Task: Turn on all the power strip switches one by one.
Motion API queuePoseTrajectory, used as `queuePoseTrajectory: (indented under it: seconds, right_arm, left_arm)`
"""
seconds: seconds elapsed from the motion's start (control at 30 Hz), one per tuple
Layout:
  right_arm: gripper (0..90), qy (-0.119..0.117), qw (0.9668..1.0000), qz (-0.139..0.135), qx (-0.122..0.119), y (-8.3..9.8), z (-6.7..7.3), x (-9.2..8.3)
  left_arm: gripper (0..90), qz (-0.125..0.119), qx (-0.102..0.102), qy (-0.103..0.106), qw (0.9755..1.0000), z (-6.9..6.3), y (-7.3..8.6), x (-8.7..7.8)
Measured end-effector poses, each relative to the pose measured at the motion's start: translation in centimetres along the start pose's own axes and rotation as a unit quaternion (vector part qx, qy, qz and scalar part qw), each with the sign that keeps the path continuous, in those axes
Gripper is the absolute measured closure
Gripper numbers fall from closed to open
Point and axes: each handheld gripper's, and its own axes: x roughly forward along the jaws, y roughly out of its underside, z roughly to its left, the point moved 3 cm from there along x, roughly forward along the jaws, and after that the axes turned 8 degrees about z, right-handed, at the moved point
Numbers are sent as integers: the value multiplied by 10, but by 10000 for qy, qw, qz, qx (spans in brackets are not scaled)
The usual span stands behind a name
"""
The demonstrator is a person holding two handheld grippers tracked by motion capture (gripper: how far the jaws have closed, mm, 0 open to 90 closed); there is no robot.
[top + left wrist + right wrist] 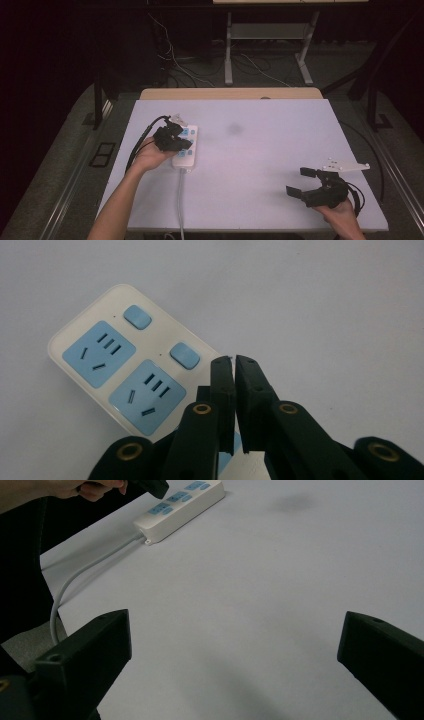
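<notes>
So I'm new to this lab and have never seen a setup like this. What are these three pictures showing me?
No robot here: a person holds a hand-operated gripper in each hand at a white table. The wide picture comes from a camera above, looking forward and down. The other two come from cameras riding on the grippers, looking along their black jaws. The left gripper, jaws closed with nothing between them, sits over a white power strip with blue sockets and switches. The strip's grey cable runs off the near edge. The right gripper is wide open and holds nothing, off to the right of the table.
</notes>
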Motion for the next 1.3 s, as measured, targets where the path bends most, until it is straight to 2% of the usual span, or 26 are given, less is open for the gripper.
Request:
queuePoseTrajectory:
  seconds: [0.33,0.43,0.53,0.83,0.93,1.2,1.3]
  right_arm:
    - [6,-10,10000,25,-16,1,0,1]
    - [7,-12,10000,24,-23,1,0,1]
    - [7,-10,10000,34,-16,1,0,1]
    - [7,-5,10000,18,-17,1,1,1]
    - [7,-3,10000,15,-16,1,0,1]
    - [6,-2,10000,14,-32,1,1,0]
    - [7,7,10000,14,-33,1,1,-1]
  left_arm:
    - [891,88,-50,122,9999,2,3,12]
    - [892,-2,-131,160,9998,3,4,13]
    - [892,-52,-219,309,9993,4,6,13]
    - [893,-33,-147,231,9996,1,8,12]
    - [894,-73,-214,268,9994,2,9,13]
    - [897,-83,-115,274,9995,2,10,14]
    - [898,-91,-185,336,9992,3,10,15]
